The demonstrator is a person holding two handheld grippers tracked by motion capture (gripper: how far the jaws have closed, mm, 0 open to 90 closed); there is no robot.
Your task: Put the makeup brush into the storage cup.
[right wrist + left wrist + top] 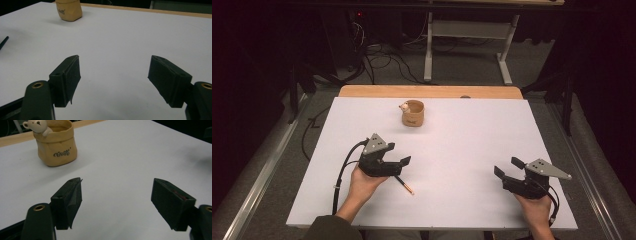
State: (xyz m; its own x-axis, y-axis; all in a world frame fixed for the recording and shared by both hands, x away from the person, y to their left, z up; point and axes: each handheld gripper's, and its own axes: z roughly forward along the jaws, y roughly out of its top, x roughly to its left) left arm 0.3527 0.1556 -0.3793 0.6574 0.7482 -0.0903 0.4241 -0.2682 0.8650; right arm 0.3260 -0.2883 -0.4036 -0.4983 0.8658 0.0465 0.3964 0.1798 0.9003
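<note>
- Nearest the high camera are the person's two hands at the near edge of the white table point(452, 150), each holding a gripper low over the surface.
- The left gripper point(401, 162) has its jaws spread wide with nothing between them; in its own view only bare table lies between the two black pads point(72, 197).
- A pencil point(404, 185) lies flat on the table just beside and partly under the left gripper, its pale tip pointing toward the near right. It sits outside the jaws, which do not grip it.
- The right gripper point(507, 167) is at the near right, well apart from the left one. Its jaws also stand wide and hold nothing, with bare white table between them in the right gripper view.
- A tan cup point(412, 113) shaped like a small sack stands upright near the far edge of the table, well apart from both grippers.
- A small cream bear figure point(37, 126) leans over the cup's rim on its left side, and the cup's front carries a short word in dark script.
</note>
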